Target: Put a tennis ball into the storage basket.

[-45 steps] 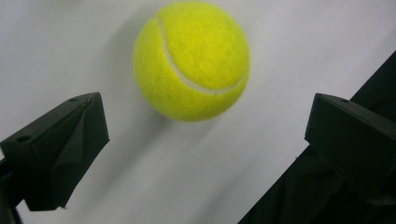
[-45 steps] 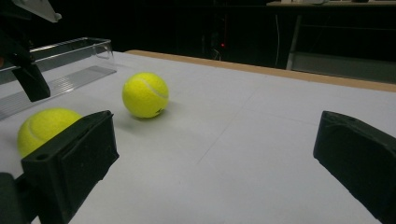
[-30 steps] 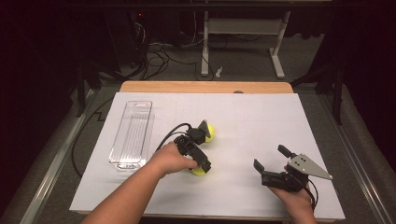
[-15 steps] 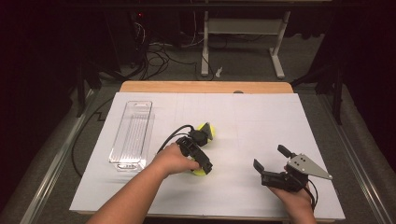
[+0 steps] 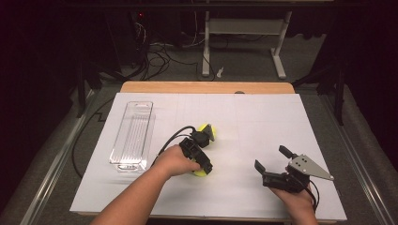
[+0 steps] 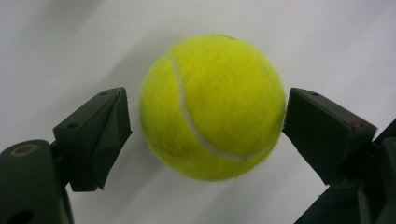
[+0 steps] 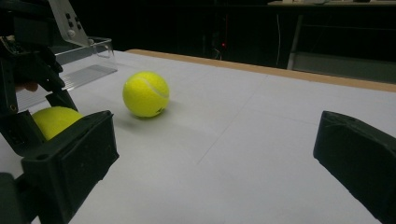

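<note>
Two balls: fuzzy yellow tennis ball (image 6: 212, 107) sits between left gripper (image 6: 205, 135) jaws, just closing, barely gapped.
Right gripper (image 5: 277, 164): spread, empty, right.

Table with a white sheet, two tennis balls and a clear tray

A wooden table (image 5: 206, 87) carries a white gridded sheet (image 5: 263, 117) that covers nearly all of its top, leaving a strip of bare wood along the far edge. On the sheet's left part lies a long clear plastic tray (image 5: 133, 135), set lengthwise from near to far. Near the middle of the sheet rests a yellow tennis ball (image 5: 208, 133), and just nearer the person lies a second tennis ball (image 5: 201, 172); the two sit close together but apart. The right half of the sheet lies bare up to its far edge
</note>
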Demonstrator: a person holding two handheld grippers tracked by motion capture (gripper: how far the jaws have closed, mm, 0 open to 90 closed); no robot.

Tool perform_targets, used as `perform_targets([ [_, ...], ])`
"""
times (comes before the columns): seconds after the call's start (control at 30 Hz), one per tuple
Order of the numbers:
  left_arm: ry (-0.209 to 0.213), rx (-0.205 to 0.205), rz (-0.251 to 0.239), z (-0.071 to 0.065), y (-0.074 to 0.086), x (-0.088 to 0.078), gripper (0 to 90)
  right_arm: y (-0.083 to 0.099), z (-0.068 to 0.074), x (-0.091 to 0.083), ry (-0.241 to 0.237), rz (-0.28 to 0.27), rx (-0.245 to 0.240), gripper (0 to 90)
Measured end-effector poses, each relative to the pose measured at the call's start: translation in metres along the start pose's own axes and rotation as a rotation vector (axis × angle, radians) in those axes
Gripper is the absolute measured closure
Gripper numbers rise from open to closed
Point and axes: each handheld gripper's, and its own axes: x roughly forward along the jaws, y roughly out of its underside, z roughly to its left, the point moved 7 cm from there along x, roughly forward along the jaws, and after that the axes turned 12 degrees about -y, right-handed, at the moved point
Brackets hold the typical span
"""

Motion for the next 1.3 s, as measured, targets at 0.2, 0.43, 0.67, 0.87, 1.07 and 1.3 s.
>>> perform_targets([
  [0.2, 0.007, 0.01, 0.002, 0.0, 0.001, -0.001, 25.3, 0.0, 0.0, 0.0, 0.0, 0.0, -0.001, 0.2],
  [0.43, 0.005, 0.005, 0.008, -0.001, 0.002, -0.001, 26.7, 0.0, 0.0, 0.0, 0.001, 0.0, -0.002, 0.2],
  [0.67, -0.001, 0.011, 0.013, -0.001, 0.003, -0.003, 27.0, 0.0, 0.0, 0.0, 0.0, 0.001, -0.002, 0.2],
  [0.87, 0.021, 0.014, 0.024, -0.002, 0.006, -0.007, 27.1, 0.001, 0.0, 0.001, 0.001, 0.003, -0.001, 0.2],
  [1.07, 0.047, 0.023, 0.031, -0.003, 0.01, -0.015, 27.1, 0.001, 0.0, 0.001, 0.001, 0.005, -0.001, 0.2],
  [1.3, 0.044, 0.025, 0.017, 0.002, 0.017, -0.028, 27.1, 0.002, 0.0, 0.001, 0.001, 0.008, -0.002, 0.2],
])
